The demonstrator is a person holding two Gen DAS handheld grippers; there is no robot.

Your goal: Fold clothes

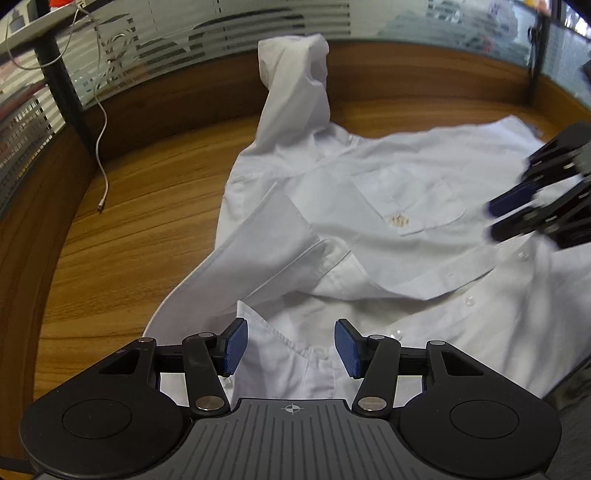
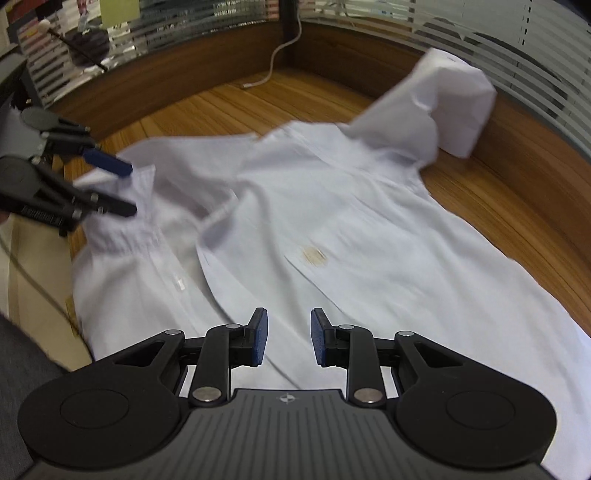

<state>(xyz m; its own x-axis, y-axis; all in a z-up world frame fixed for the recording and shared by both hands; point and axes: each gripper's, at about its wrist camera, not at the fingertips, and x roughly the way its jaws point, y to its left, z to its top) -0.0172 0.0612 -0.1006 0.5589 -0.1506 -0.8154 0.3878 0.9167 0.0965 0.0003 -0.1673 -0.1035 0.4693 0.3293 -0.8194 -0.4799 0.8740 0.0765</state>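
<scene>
A white button-up shirt (image 1: pixel 388 229) lies spread on the wooden table (image 1: pixel 140 206), front up, with a small brown stain (image 1: pixel 399 220) at the chest pocket. One sleeve (image 1: pixel 295 85) stands up against the back wall. My left gripper (image 1: pixel 291 347) hovers open over the collar at the near edge, nothing between its blue pads. In the right wrist view the same shirt (image 2: pixel 332 236) and stain (image 2: pixel 314 255) show blurred. My right gripper (image 2: pixel 285 338) is open above the shirt's lower front. The left gripper (image 2: pixel 127 188) appears at the left there, the right gripper (image 1: pixel 495 218) at the right edge here.
A white cable (image 1: pixel 101 147) hangs down onto the table at the back left, its plug lying on the wood. A low wooden rim with frosted glass panels (image 1: pixel 221 33) runs behind the table. A black post (image 1: pixel 62 77) stands at the left corner.
</scene>
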